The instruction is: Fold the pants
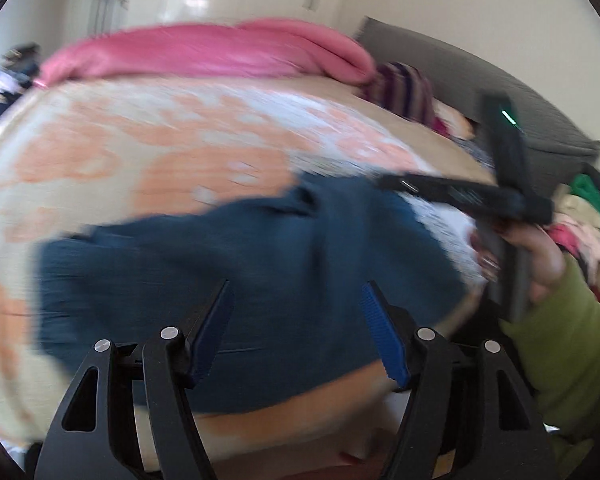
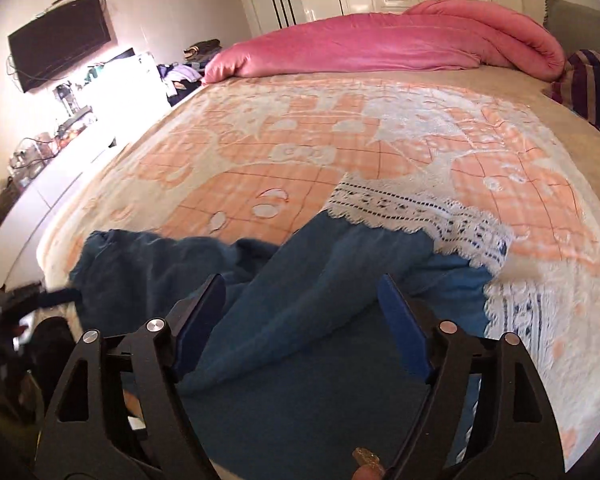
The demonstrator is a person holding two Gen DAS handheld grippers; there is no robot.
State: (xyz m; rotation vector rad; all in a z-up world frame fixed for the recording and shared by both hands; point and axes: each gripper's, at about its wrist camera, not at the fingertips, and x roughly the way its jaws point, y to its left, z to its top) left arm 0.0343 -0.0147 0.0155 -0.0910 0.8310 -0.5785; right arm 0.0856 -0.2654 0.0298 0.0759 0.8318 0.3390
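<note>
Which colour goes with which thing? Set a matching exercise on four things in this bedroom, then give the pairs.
Things:
1. pants
2. duvet
3. lace trim
4. television

Colours:
A. pink
B. black
C. blue
D. white

Pairs: 1-C, 2-A, 3-D, 4-B

Black hand-held gripper (image 1: 298, 308), blue ribbed pads (image 1: 384, 334), green sleeve (image 1: 572, 344).
</note>
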